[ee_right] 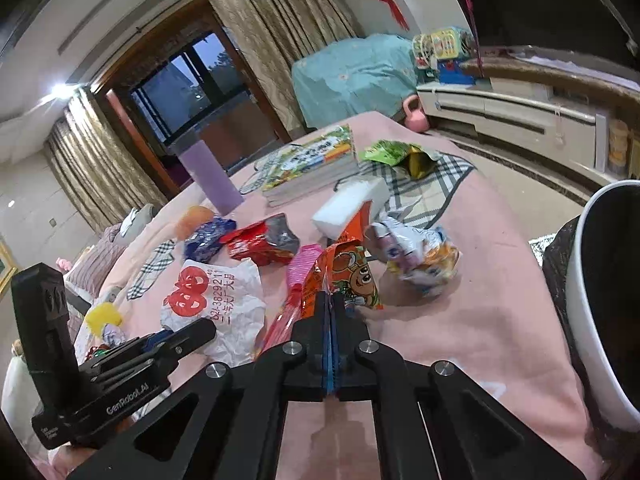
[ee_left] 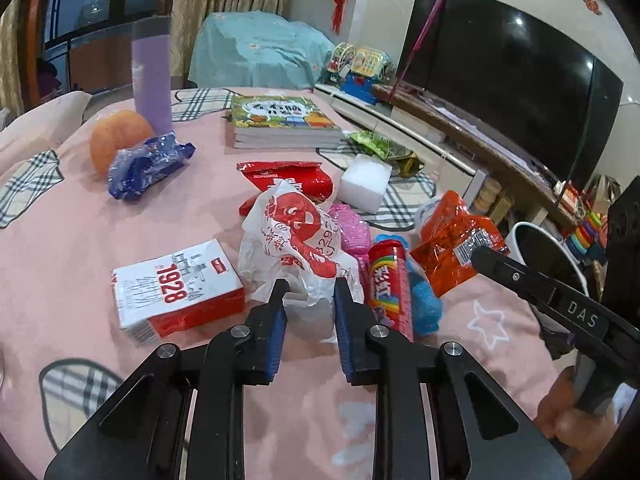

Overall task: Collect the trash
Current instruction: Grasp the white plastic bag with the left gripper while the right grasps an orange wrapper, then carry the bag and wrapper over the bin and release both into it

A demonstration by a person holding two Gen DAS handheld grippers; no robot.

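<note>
My left gripper (ee_left: pixel 308 292) is open, its jaws on either side of the near edge of a crumpled white plastic bag with red print (ee_left: pixel 296 240) on the pink tablecloth; the bag also shows in the right wrist view (ee_right: pixel 216 300). My right gripper (ee_right: pixel 331 300) is shut on an orange snack wrapper (ee_right: pixel 344 276) and holds it just above the cloth; it shows in the left wrist view (ee_left: pixel 452 248) too. A white trash bin with a black liner (ee_right: pixel 600 300) stands at the table's right edge.
A red wrapper (ee_left: pixel 288 180), a blue wrapper (ee_left: pixel 148 164), a green wrapper (ee_left: pixel 380 148), a candy tube (ee_left: pixel 390 284), a crumpled pale wrapper (ee_right: pixel 416 252), a white foam block (ee_left: pixel 364 184), a red-white box (ee_left: pixel 176 288), books (ee_left: pixel 280 120), a purple bottle (ee_left: pixel 152 76) and an orange (ee_left: pixel 116 140) lie on the table.
</note>
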